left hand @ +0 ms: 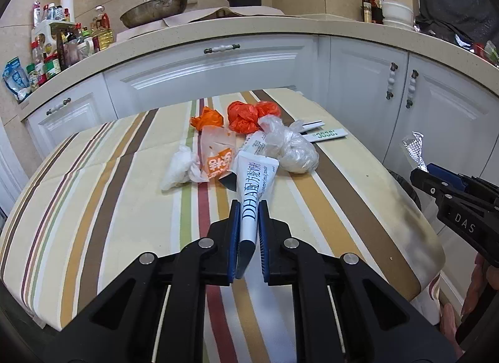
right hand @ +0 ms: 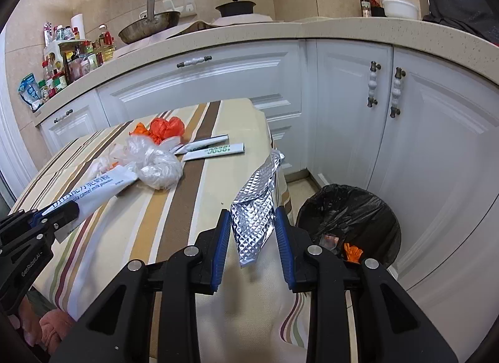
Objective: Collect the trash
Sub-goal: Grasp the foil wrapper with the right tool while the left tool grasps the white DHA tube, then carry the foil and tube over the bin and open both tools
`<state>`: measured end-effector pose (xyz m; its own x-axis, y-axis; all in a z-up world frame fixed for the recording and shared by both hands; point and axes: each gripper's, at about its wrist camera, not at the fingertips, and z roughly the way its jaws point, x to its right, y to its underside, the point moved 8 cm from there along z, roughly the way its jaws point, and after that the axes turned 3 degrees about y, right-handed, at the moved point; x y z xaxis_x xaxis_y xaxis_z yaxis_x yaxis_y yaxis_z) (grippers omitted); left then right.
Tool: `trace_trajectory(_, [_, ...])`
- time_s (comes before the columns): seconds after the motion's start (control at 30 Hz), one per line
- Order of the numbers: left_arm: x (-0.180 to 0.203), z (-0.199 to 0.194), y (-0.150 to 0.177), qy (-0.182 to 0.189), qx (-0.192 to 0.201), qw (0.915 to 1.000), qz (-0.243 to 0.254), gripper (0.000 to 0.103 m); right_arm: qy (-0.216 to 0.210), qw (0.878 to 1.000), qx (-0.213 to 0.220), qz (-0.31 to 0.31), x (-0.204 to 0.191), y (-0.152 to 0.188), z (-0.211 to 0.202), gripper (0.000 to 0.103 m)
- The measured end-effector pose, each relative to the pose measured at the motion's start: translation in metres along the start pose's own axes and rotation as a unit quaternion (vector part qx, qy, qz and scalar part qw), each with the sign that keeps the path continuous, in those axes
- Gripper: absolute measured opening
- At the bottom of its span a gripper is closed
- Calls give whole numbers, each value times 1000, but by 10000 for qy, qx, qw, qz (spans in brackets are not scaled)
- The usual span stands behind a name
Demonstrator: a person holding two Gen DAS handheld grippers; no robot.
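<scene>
My left gripper (left hand: 248, 211) is shut on a white milk-powder sachet (left hand: 254, 188) with blue print, held just above the striped tablecloth (left hand: 124, 194); it also shows in the right wrist view (right hand: 90, 196). My right gripper (right hand: 252, 218) is shut on a crumpled silver foil wrapper (right hand: 254, 210), held beyond the table's right edge, left of the bin (right hand: 352, 213); the foil also shows in the left wrist view (left hand: 414, 151). On the table lie orange bags (left hand: 246, 115), clear plastic bags (left hand: 290, 144), a white wad (left hand: 181, 166) and an orange-print wrapper (left hand: 216, 160).
The round bin with a black liner stands on the floor right of the table and holds orange trash (right hand: 352, 252). Two white paper sleeves (right hand: 215, 149) lie at the table's far right. White cabinets (right hand: 421, 132) and a cluttered counter (left hand: 249, 29) stand behind.
</scene>
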<state>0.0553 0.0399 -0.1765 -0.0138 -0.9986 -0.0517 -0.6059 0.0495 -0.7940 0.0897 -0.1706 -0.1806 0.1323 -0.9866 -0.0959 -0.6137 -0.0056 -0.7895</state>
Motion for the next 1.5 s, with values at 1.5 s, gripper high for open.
trace_trajectory(1.5, [256,132,-95,1277,-275,9848,1141,11,1522,9859,171,673,191,-36,59,30])
